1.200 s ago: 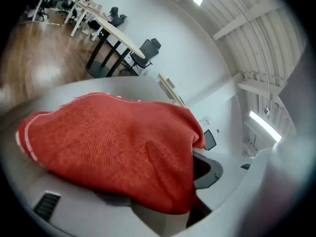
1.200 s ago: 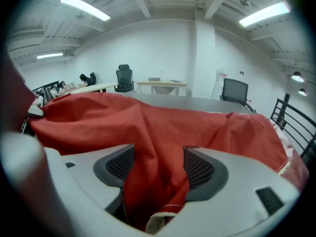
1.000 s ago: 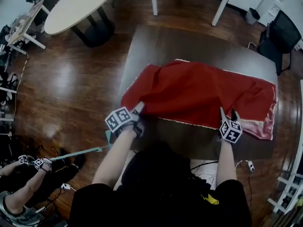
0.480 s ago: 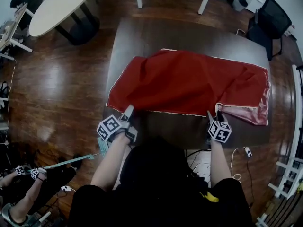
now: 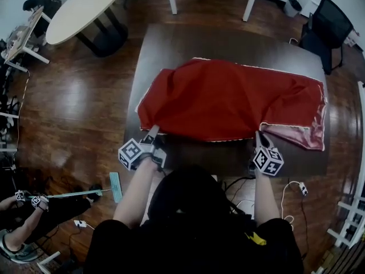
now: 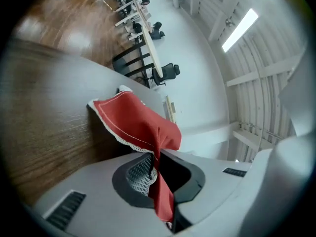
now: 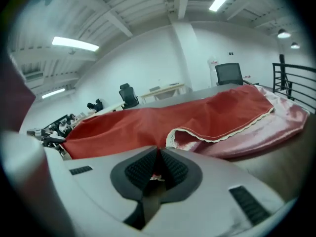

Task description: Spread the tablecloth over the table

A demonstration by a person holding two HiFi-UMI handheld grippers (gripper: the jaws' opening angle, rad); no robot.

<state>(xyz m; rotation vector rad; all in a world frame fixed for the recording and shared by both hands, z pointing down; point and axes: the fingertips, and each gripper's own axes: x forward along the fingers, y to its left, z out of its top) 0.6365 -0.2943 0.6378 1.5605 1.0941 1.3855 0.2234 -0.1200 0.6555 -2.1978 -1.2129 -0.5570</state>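
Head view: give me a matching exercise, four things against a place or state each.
1 left gripper
2 right gripper
3 tablecloth
4 oval table

A pale, far left on the wood floor
B red, rumpled, covering part of the dark table
C shut on the cloth's near edge at its left corner
D shut on the near edge beside the folded-over shiny underside

Pairs: 1-C, 2-D, 3-B, 4-A. Both grippers' jaws have just been closing with the cloth's edge between them.
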